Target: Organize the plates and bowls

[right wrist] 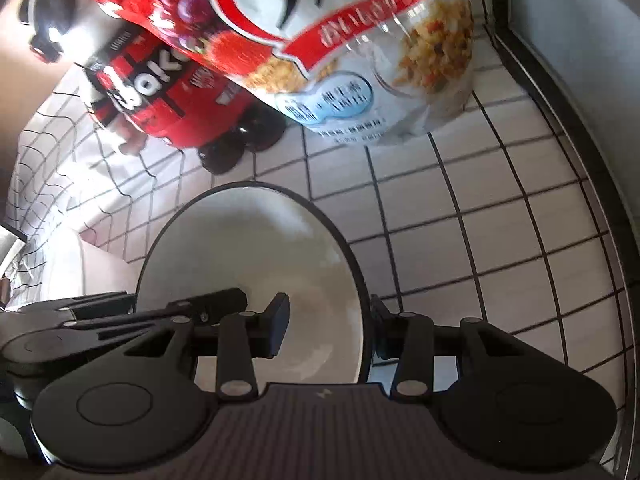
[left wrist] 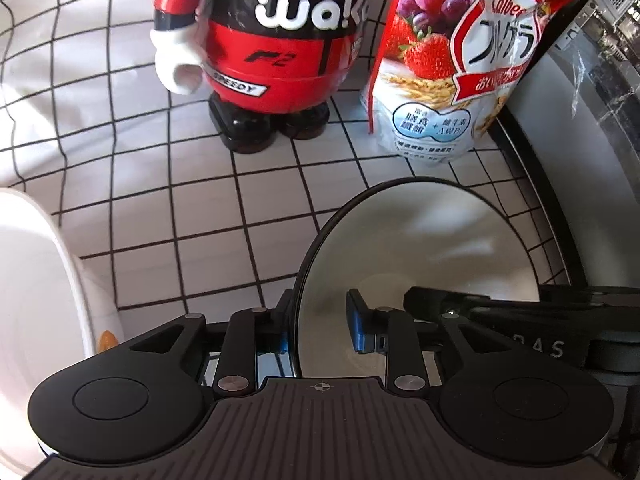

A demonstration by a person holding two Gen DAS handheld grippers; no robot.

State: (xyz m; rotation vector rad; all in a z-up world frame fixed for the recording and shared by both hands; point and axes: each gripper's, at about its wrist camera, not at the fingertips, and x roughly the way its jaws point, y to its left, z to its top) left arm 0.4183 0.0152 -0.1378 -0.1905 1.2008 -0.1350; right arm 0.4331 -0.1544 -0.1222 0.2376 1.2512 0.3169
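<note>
A white bowl with a dark rim [left wrist: 420, 248] sits on the tiled cloth; it also shows in the right wrist view [right wrist: 256, 256]. My left gripper [left wrist: 320, 328] straddles its left rim, one finger outside and one inside, with a gap at the pads. My right gripper [right wrist: 328, 328] straddles its right rim the same way. Each gripper shows in the other's view, the right one [left wrist: 480, 304] and the left one [right wrist: 160, 308]. A second white dish [left wrist: 36, 280] lies at the far left.
A red and black figurine bottle [left wrist: 272, 48] and a cereal bag [left wrist: 448, 60] stand behind the bowl. A dark-edged wall or appliance [left wrist: 580, 128] runs along the right. The grid cloth [left wrist: 180, 220] is wrinkled at left.
</note>
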